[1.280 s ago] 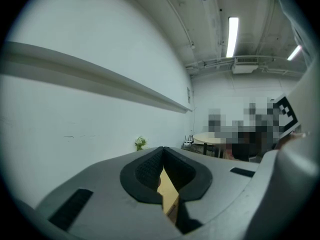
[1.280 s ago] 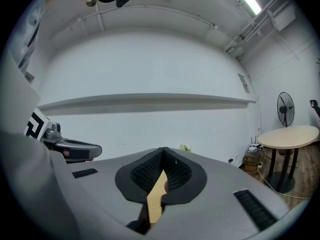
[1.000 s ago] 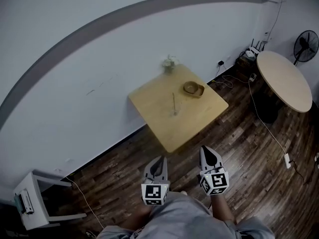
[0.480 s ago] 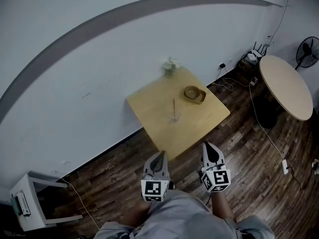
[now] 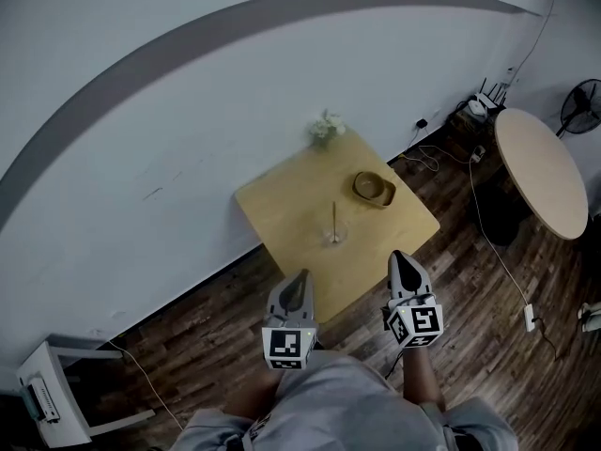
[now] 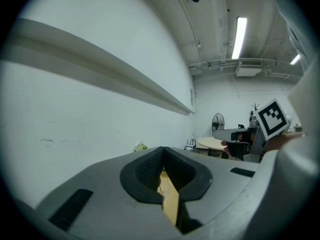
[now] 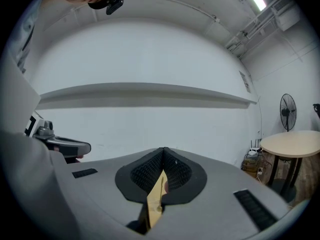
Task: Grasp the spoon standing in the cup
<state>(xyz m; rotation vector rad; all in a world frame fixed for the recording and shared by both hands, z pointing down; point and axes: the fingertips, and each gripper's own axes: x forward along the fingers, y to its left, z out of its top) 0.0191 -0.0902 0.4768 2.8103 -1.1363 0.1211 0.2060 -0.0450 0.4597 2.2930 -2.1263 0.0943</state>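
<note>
A thin spoon stands upright in a small clear cup near the middle of a square wooden table. Both grippers are held side by side over the dark wood floor, short of the table's near corner and pointing toward it. My left gripper is shut with nothing in it; the left gripper view shows its pads meeting at the tip. My right gripper is shut and empty as well. In the right gripper view the spoon and tabletop show through the slit below the pads.
A brown bowl and a small bunch of flowers share the table, which stands against a white wall. A round table, a fan and floor cables are at the right. A white stool stands at the lower left.
Both grippers have advanced together toward the table, staying shut. The table now sits lower and closer in the head view.
</note>
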